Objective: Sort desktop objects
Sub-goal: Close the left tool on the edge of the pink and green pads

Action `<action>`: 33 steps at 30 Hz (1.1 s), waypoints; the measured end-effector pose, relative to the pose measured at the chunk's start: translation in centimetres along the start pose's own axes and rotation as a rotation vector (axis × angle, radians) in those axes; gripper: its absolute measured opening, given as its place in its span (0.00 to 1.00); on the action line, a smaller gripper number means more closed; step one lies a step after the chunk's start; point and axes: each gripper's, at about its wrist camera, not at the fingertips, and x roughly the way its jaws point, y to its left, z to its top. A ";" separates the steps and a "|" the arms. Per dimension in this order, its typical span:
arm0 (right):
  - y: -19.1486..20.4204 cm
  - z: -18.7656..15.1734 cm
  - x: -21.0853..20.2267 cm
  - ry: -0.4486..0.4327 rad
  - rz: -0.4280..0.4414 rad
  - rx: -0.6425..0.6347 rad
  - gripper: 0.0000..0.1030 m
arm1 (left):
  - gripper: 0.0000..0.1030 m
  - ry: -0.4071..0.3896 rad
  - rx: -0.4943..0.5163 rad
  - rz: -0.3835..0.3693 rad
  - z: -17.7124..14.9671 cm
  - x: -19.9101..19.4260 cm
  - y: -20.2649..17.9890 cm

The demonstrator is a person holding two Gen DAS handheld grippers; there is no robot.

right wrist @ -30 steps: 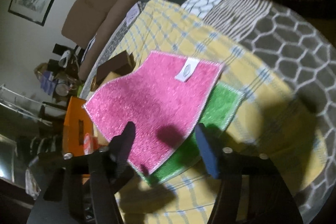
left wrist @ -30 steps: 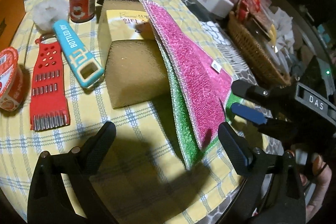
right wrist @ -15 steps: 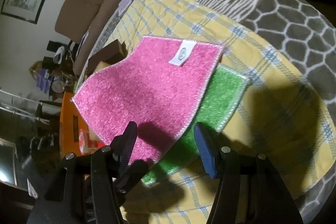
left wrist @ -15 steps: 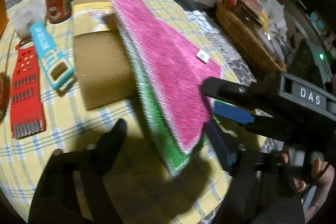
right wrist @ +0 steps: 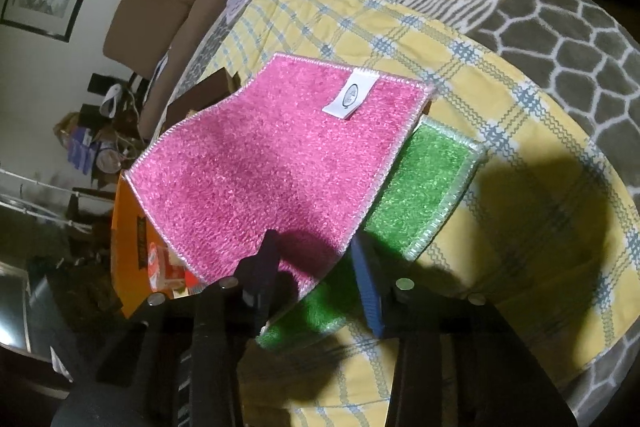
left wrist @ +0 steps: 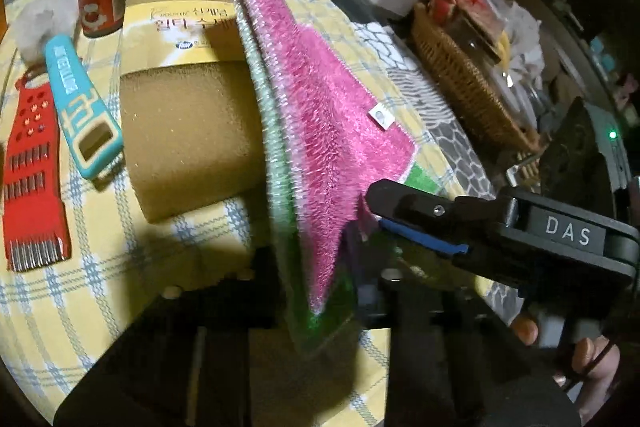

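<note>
Looking down the left wrist view, the left gripper (left wrist: 316, 291) is closing on the near corner of the stacked cloths, and the jaws are nearly together with the pink cloth (left wrist: 320, 131) and the green cloth (left wrist: 280, 163) both running between them, so it's pinching the pair edge-on. The cloths are standing up on edge here, long axis running from the near tip away to the far side of the yellow plaid tablecloth (left wrist: 192, 239), leaning against the tan sponge pack (left wrist: 188, 131) on their left. The right gripper (left wrist: 374, 211) is coming in from the right, just beside the same near corner. Switching to the right wrist view, the right gripper (right wrist: 316, 267) is also closing, and the pink cloth's (right wrist: 272, 163) near corner is sitting between its fingers, with the green cloth (right wrist: 424, 187) peeking out to the right and underneath. Can't tell whether its pads are actually pressing yet, there's still a visible gap. My guess is the next bit is peeling pink off green, and that's all hanging on each hand having just one layer, which the left one doesn't seem to.
</note>
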 end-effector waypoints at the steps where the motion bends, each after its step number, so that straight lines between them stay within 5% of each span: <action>1: 0.1 0.0 0.0 0.003 0.004 -0.001 0.35 | 0.14 -0.004 -0.002 -0.003 -0.1 -0.1 -0.1; 6: 0.1 0.0 -0.5 -0.020 -0.003 0.012 0.36 | 0.08 -0.015 -0.034 -0.037 0.0 -0.9 -0.6; 9: -0.3 0.3 -2.2 -0.091 -0.051 0.025 0.56 | 0.08 -0.011 -0.092 -0.092 0.4 -1.5 -0.5; 14: -2.4 0.0 -4.4 -0.145 -0.084 0.096 0.64 | 0.08 -0.009 -0.192 -0.204 1.6 -2.5 -0.3; 20: -4.9 -0.6 -2.3 -0.026 0.182 0.283 0.66 | 0.08 0.009 -0.338 -0.330 1.9 -2.7 1.1; 25: -3.7 -0.1 -1.0 0.001 0.229 0.290 0.65 | 0.08 0.031 -0.329 -0.308 1.1 -2.6 1.3; 26: -3.3 0.0 -1.1 -0.006 0.215 0.274 0.62 | 0.08 0.033 -0.324 -0.297 0.9 -2.5 1.2; 29: -1.9 0.3 -1.5 -0.040 0.142 0.191 0.30 | 0.08 0.034 -0.300 -0.261 0.4 -2.8 1.4; 33: 0.0 0.2 -2.1 -0.090 0.049 0.060 0.14 | 0.08 0.019 -0.238 -0.215 0.0 -3.9 1.0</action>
